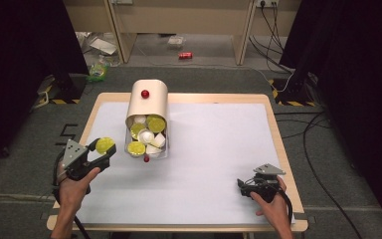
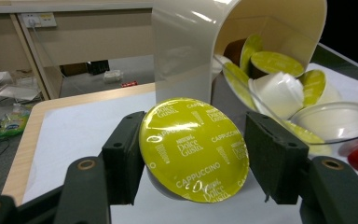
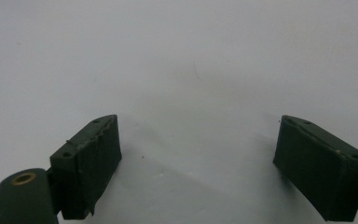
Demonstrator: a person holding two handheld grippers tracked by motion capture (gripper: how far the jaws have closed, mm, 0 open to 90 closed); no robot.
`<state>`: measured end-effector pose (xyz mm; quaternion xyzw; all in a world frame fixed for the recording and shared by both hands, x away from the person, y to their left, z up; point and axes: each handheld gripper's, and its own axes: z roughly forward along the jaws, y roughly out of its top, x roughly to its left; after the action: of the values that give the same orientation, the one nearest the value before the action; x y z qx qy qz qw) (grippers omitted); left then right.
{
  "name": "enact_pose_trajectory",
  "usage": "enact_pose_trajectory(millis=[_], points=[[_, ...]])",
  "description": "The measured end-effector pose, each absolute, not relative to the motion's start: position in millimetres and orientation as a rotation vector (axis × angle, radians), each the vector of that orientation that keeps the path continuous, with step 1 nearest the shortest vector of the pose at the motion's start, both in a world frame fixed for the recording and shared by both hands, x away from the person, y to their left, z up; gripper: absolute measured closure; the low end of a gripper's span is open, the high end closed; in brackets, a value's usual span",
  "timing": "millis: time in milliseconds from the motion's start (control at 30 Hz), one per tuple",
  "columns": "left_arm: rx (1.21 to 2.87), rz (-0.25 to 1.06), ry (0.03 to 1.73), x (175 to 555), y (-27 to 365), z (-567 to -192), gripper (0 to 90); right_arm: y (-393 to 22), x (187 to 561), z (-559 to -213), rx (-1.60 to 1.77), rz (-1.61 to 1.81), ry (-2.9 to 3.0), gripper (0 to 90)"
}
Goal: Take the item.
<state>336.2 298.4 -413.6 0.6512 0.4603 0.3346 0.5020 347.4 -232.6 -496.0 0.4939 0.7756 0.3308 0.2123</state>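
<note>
My left gripper is shut on a coffee capsule with a yellow-green foil lid, held just left of the dispenser. In the left gripper view the capsule sits between both black jaws, its lid facing the camera. A cream arched capsule holder with a red knob lies over a clear tray that holds several capsules, some green-lidded, some white. My right gripper rests near the table's front right, open, with bare white surface between its jaws.
The white mat covers a wooden table with a raised rim. A small red piece lies at the tray's front edge. Cables, a red can and litter lie on the floor beyond the table.
</note>
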Motion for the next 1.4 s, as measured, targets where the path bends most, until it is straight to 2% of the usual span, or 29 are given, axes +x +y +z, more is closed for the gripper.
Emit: enact_pose_trajectory(millis=[867, 1400], points=[[1.615, 0.791, 1.198, 346, 307, -466, 40.1, -233, 347, -496, 1.372, 0.92, 2.154, 14.8], [1.695, 0.709, 1.251, 351, 303, -492, 40.1, -233, 347, -496, 1.372, 0.921, 2.154, 14.8]])
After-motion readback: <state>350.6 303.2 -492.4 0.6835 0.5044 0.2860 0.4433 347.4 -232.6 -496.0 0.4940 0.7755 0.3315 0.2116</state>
